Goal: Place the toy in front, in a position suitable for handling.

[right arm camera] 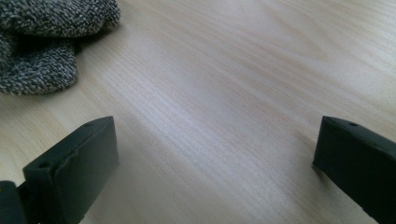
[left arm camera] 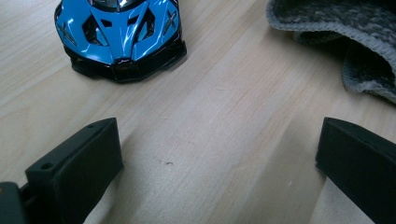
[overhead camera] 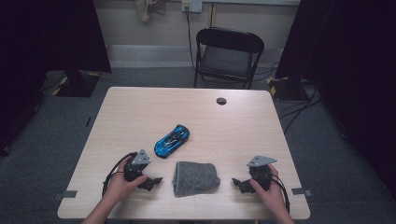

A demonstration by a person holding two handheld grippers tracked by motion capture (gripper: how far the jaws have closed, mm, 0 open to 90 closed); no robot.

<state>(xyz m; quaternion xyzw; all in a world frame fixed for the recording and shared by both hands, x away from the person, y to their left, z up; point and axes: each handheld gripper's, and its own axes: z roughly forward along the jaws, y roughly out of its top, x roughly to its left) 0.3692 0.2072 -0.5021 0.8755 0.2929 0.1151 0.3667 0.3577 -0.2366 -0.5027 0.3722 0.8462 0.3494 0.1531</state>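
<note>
A blue and black toy car sits near the middle of the wooden table. In front of it lies a grey knitted pouch with its opening toward the left. My left gripper rests low on the table just left of the pouch, open, with bare wood between its jaws. The left gripper view has the car ahead at upper left and the pouch at upper right. Right of the pouch, my right gripper is open and empty; its own view catches the pouch at the upper left.
A small dark round grommet is set in the table near its far edge. A black folding chair stands beyond the table. Cables run across the grey floor at the right.
</note>
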